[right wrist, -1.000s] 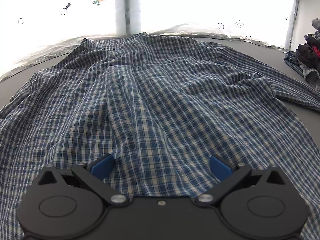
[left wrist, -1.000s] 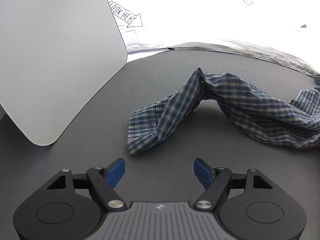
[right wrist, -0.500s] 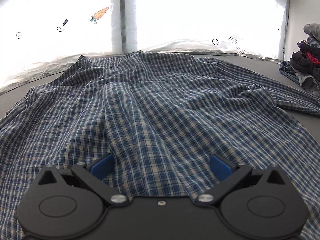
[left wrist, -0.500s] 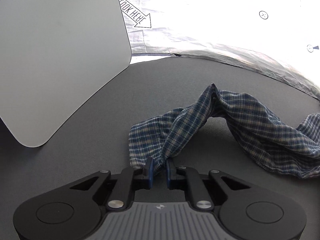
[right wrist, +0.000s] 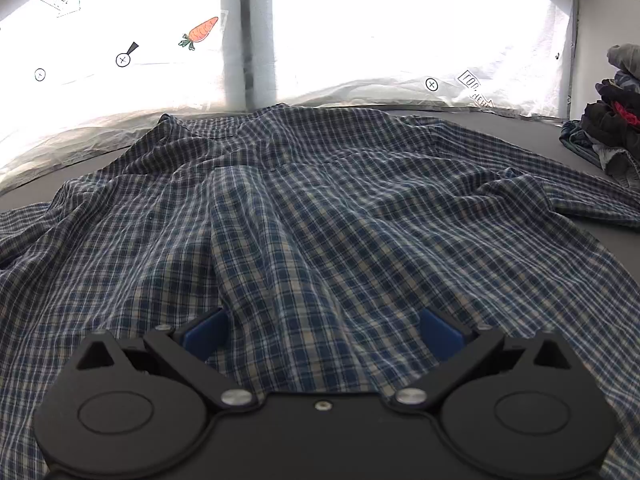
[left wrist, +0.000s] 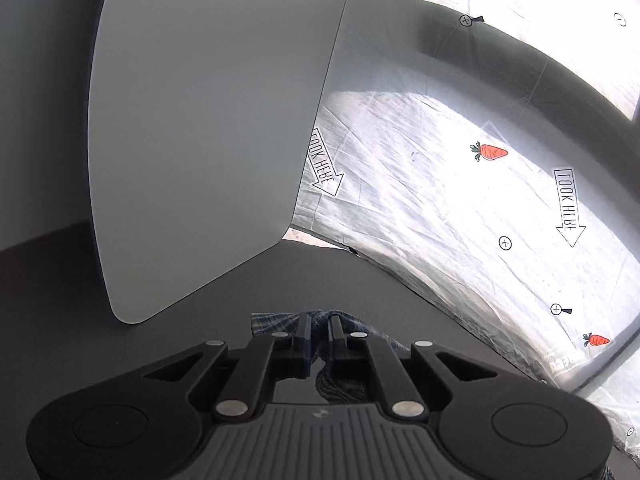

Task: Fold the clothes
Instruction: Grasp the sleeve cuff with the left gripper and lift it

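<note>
A blue and white checked shirt (right wrist: 320,200) lies spread and wrinkled on the grey table (right wrist: 592,152). My right gripper (right wrist: 322,328) hovers low over its near part, open, with a raised fold of cloth lying between the blue pads (right wrist: 204,330) but not pinched. In the left wrist view my left gripper (left wrist: 318,326) is lifted off the table and rolled. Its jaws are closing and its pads press on the bunched end of the shirt's sleeve (left wrist: 272,322). The rest of the sleeve hangs below, hidden by the gripper body.
A large white rounded board (left wrist: 208,120) stands at the table's left end. A bright white sheet (left wrist: 440,208) with arrow and carrot stickers hangs behind the table. A pile of dark clothes (right wrist: 616,132) sits at the far right.
The left gripper went from open in front of the sleeve end to shut on it, then rose and rolled with the cloth. The right gripper stayed over the shirt, still open.
</note>
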{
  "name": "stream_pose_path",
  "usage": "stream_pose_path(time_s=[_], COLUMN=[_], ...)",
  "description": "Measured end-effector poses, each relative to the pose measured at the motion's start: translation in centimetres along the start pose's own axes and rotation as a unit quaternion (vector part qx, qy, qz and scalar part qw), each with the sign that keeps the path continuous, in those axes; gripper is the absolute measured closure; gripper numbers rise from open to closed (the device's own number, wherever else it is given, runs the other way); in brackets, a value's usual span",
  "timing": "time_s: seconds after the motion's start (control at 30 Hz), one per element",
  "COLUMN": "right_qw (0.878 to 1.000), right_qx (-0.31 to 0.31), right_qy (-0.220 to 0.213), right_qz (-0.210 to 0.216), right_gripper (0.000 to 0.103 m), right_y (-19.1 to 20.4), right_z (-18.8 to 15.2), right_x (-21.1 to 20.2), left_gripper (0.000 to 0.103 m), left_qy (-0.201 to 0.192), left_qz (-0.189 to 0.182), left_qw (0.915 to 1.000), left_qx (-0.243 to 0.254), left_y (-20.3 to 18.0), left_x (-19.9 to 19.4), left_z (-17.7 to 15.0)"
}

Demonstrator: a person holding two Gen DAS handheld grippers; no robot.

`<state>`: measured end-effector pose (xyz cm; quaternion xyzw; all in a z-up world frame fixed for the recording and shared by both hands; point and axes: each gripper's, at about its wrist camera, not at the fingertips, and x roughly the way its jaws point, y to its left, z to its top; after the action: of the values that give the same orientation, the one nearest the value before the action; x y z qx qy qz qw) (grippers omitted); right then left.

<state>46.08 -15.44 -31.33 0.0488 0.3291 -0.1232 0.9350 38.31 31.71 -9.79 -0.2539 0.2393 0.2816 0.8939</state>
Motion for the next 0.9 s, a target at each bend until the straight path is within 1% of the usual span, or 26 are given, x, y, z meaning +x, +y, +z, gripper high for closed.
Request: stream_pose_path(time_s=[0.03, 0.1, 0.17, 0.3, 0.4, 0.5, 0.57, 0.7, 0.73, 0.77, 0.8, 0.83, 0.87, 0.9], right_qw=[1.0, 1.0, 1.0, 1.0, 1.0, 1.0, 1.0, 1.0, 1.0, 1.0, 1.0, 1.0, 1.0, 1.0], right_qx=[0.0, 0.0, 0.0, -0.002, -0.002, -0.004, -0.005, -0.007, -0.007, -0.007, -0.007, -0.007, -0.007, -0.007], right_qy=[0.0, 0.0, 0.0, 0.0, 0.0, 0.0, 0.0, 0.001, 0.001, 0.001, 0.001, 0.001, 0.001, 0.001], right_qz=[0.0, 0.001, 0.002, 0.0, -0.001, 0.001, 0.001, -0.001, -0.001, -0.002, -0.002, -0.002, -0.002, -0.002], right_gripper=[0.0, 0.0, 0.0, 0.0, 0.0, 0.0, 0.0, 0.0, 0.0, 0.0, 0.0, 0.0, 0.0, 0.0], right_y=[0.0, -0.1, 0.0, 0.1, 0.2, 0.0, 0.0, 0.0, 0.0, 0.0, 0.0, 0.1, 0.1, 0.1], right_z=[0.0, 0.0, 0.0, 0.1, 0.1, 0.0, 0.0, 0.1, 0.1, 0.1, 0.1, 0.1, 0.0, 0.0], right_x=[0.0, 0.0, 0.0, 0.0, 0.1, 0.0, 0.0, 0.1, 0.1, 0.1, 0.1, 0.1, 0.1, 0.1], left_gripper=[0.095, 0.095, 0.095, 0.094, 0.091, 0.091, 0.087, 0.064, 0.058, 0.055, 0.048, 0.042, 0.039, 0.034], left_qy=[0.003, 0.012, 0.019, 0.053, 0.073, 0.074, 0.071, 0.065, 0.062, 0.06, 0.063, 0.069, 0.076, 0.086], left_qz=[0.009, 0.015, 0.029, 0.052, 0.055, 0.067, 0.086, 0.107, 0.104, 0.097, 0.087, 0.075, 0.064, 0.055], left_qw=[0.9999, 0.9997, 0.9993, 0.9972, 0.9951, 0.9937, 0.9926, 0.9915, 0.9921, 0.9931, 0.9939, 0.9944, 0.9946, 0.9942], left_qx=[-0.006, -0.013, -0.013, -0.013, -0.037, -0.05, -0.048, -0.036, -0.031, -0.028, -0.027, -0.028, -0.03, -0.031], left_y=[0.1, 0.3, 0.6, 1.7, 3.2, 4.6, 5.3, 6.5, 6.8, 7.0, 7.4, 7.7, 7.9, 8.2], left_x=[0.2, 0.5, 1.6, 5.9, 8.8, 11.0, 12.1, 13.4, 13.3, 13.2, 13.2, 13.2, 13.3, 13.5], left_z=[0.2, 0.4, 0.2, 0.4, 0.6, 1.1, 1.5, 1.8, 1.6, 1.2, 0.7, 0.2, -0.5, -1.1])
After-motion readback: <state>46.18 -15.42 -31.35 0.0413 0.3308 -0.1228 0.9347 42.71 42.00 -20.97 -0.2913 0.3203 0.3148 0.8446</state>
